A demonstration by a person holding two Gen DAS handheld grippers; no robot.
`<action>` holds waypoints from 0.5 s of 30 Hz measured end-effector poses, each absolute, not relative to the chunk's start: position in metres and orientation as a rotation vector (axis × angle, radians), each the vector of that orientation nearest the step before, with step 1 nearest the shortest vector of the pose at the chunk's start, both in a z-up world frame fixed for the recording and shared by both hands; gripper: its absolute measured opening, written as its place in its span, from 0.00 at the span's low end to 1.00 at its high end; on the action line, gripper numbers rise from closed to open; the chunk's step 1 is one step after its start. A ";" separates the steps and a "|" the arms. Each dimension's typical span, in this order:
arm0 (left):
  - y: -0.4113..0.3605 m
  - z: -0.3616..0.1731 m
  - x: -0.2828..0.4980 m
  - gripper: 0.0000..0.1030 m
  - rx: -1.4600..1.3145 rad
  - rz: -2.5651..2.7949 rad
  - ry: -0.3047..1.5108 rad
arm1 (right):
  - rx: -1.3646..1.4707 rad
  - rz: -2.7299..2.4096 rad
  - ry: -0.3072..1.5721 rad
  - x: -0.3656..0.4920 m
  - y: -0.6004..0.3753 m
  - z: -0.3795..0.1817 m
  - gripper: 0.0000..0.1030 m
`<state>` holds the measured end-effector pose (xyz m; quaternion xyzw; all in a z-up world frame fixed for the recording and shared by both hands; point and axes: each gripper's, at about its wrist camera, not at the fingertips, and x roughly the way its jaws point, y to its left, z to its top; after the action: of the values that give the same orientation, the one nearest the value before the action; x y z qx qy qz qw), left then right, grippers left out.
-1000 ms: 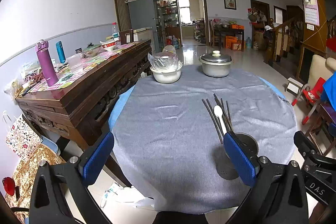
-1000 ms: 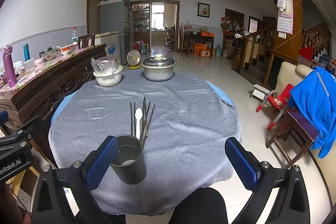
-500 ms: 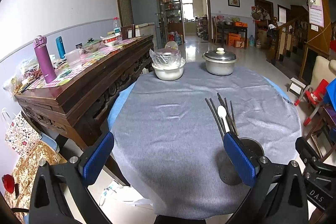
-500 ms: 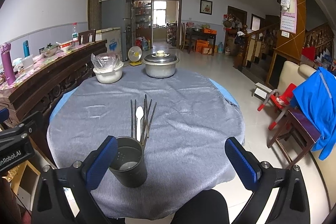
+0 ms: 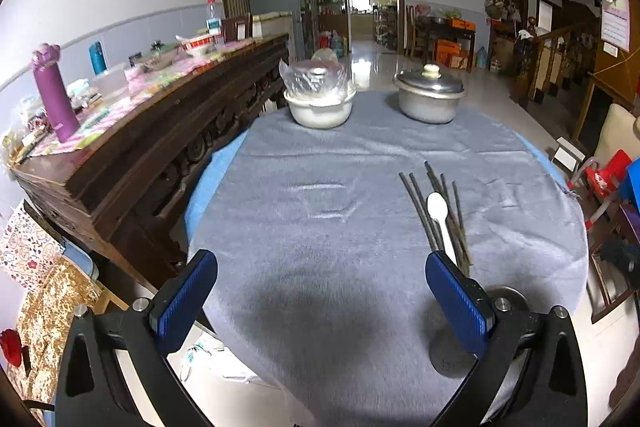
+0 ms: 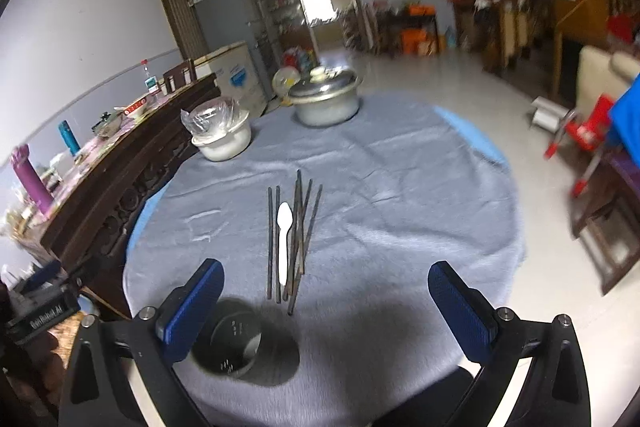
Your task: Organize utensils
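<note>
Several dark chopsticks [image 6: 298, 235] and a white spoon [image 6: 284, 235] lie side by side on the grey tablecloth [image 6: 380, 187], near its front. A dark metal utensil holder [image 6: 236, 343] stands upright just in front of them, empty as far as I can see. My right gripper [image 6: 326, 311] hovers open above the front edge, its left finger over the holder. In the left wrist view the chopsticks [image 5: 420, 203] and spoon [image 5: 440, 215] lie ahead of my right finger, which hides most of the holder [image 5: 506, 297]. My left gripper [image 5: 320, 301] is open and holds nothing.
A white bowl covered in plastic [image 5: 320, 99] and a lidded metal pot [image 5: 430, 97] stand at the table's far side. A long dark wooden sideboard [image 5: 140, 131] with bottles and dishes runs along the left. A red stool [image 6: 584, 131] and chairs stand on the right.
Both grippers have moved forward over the table. The right wrist view has risen and tilted down, so the holder now lies under its left finger. Both stay open.
</note>
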<state>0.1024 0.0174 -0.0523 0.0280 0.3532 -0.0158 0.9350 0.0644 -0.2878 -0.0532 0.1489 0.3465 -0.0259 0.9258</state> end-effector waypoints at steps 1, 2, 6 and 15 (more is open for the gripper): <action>0.018 -0.056 0.109 1.00 0.050 -0.035 0.735 | 0.319 -0.043 0.727 0.077 -0.293 -0.057 1.00; 0.020 -0.061 0.117 1.00 0.038 -0.039 0.753 | 0.332 -0.031 0.743 0.090 -0.298 -0.062 0.98; 0.024 -0.079 0.146 1.00 -0.008 -0.056 0.824 | 0.373 0.016 0.820 0.141 -0.309 -0.081 0.91; 0.020 -0.105 0.197 0.69 -0.015 -0.098 0.909 | 0.449 0.203 0.919 0.236 -0.305 -0.122 0.65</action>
<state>0.1974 0.0202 -0.1049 -0.0070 0.4388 -0.0472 0.8973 0.2361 -0.3048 -0.1221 0.2145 0.4390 0.0968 0.8671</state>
